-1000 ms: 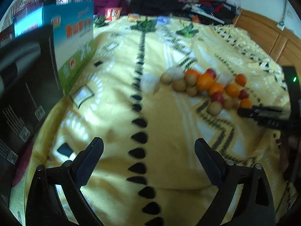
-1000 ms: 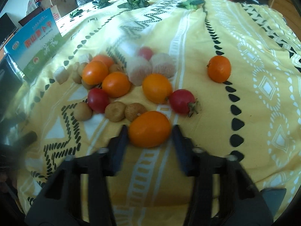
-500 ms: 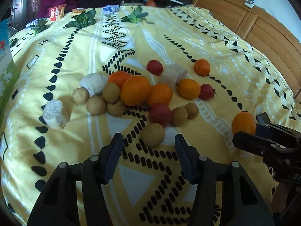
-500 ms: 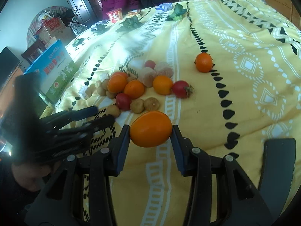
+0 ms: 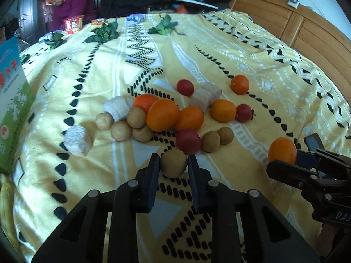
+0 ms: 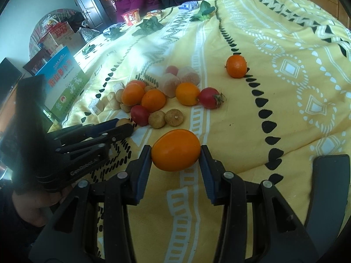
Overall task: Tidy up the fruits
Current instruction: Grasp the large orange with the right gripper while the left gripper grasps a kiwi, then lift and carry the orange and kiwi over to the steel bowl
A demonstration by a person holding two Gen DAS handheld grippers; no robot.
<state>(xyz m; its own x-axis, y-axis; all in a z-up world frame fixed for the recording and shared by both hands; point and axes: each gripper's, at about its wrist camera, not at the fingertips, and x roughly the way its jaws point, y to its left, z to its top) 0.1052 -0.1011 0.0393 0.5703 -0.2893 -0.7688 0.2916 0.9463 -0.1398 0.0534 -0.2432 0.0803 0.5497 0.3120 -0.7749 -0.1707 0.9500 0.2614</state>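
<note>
Since a second ago the left gripper (image 5: 173, 164) has swung off bare blanket onto the fruit pile, and its fingers, then spread wide, have clamped on a small tan longan (image 5: 173, 163) at the pile's near edge, about six o'clock from the cluster. Whether the longan has left the blanket (image 5: 252, 50) I cannot tell.

Over at four o'clock from the pile, the right gripper (image 6: 176, 156) holds a large orange (image 6: 176, 156) pinched between its fingers, apparently raised clear of the bed.

By my reckoning the sorting has barely begun: two pieces are in hand, none set down in any group. Left in the heap are several oranges, red tomato-like fruits, more tan longans and some pale blocks I cannot identify, all jumbled and touching. One lone orange (image 6: 236, 66) sits well apart at one o'clock.

No bowl or tray for the fruit shows anywhere. A dark slab (image 6: 329, 188) at the right edge of the right view is cut off. Leafy greens (image 5: 163, 26) lie far up the bed, a seated person (image 5: 70, 6) beyond them.
</note>
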